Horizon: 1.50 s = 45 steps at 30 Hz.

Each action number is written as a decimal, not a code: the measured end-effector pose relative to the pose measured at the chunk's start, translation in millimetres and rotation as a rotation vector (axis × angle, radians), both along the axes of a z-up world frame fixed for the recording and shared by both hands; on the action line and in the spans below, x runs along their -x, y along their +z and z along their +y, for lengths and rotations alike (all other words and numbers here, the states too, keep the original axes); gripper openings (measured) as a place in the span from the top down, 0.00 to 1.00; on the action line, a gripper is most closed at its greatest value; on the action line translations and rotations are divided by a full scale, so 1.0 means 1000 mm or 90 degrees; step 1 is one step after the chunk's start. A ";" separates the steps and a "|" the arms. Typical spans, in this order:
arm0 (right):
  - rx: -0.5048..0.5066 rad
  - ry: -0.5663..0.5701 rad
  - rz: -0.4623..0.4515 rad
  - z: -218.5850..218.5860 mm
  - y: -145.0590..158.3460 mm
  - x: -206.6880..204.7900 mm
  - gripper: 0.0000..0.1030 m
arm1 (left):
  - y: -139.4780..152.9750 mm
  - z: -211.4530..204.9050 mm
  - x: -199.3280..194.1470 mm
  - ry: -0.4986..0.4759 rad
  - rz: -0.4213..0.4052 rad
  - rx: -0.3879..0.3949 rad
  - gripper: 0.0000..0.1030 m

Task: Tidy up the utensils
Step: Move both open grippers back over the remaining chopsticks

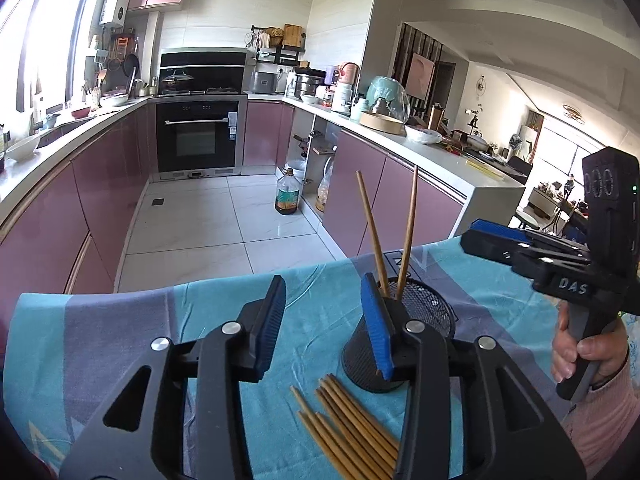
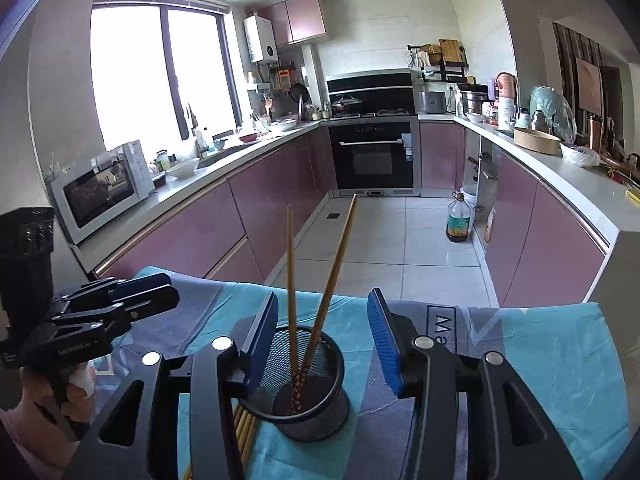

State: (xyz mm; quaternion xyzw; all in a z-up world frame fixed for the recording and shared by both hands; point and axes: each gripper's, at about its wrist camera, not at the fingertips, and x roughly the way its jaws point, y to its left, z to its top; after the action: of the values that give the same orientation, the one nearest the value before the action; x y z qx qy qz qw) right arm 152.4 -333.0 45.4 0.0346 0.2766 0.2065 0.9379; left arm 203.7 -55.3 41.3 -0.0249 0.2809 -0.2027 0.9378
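Bamboo chopsticks lie loose on the teal cloth, just below the left gripper, whose blue pads stand apart and hold nothing. Beyond them the black mesh cup holds two upright chopsticks, seen between the right gripper fingers, likewise spread and touching nothing.

Your work surface fills the lower part of both views, draped in a teal and grey cloth. On it stands a black mesh holder, low centre in the right wrist view. A loose bundle of wooden chopsticks lies flat just beside it, bottom centre of the left wrist view.
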 end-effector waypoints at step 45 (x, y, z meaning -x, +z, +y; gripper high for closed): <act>0.096 0.093 0.204 0.068 -0.130 0.061 0.65 | -0.136 -0.004 0.080 -0.031 0.201 -0.098 0.58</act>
State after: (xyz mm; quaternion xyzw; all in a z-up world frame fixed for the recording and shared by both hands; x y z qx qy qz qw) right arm 90.9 -265.4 -84.9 -0.0235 0.4391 0.2441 0.8643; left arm 123.4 -59.5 -94.3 0.0220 0.4397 -0.1966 0.8761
